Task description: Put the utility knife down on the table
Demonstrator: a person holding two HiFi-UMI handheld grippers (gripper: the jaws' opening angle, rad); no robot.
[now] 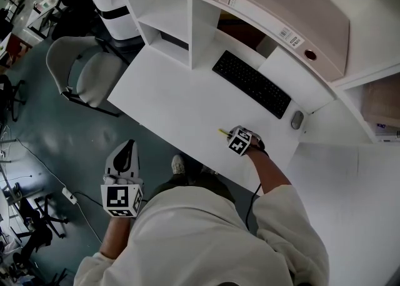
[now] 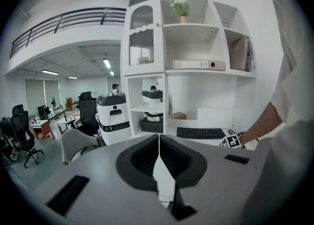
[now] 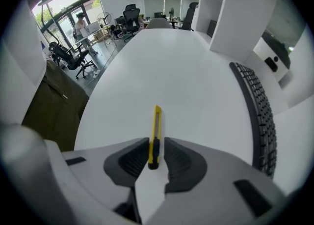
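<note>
Nearest the body, the left tool [image 2: 159, 143] is held pressed together on nothing, off the white worktop [image 3: 186, 81], being unneeded. Farther out, the right tool [image 3: 157, 143] is spread around the slim yellow plastic utility knife [image 3: 156, 126], which is laid flat on the worktop, apparently released, short of the black keyboard [image 1: 251, 83].

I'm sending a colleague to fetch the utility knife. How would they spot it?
Look at the white desk under the shelves, in front of the black keyboard. Near the desk's front edge, the utility knife sits between the open jaws of the right gripper; it is the only slim yellow thing, with a black end.
</note>
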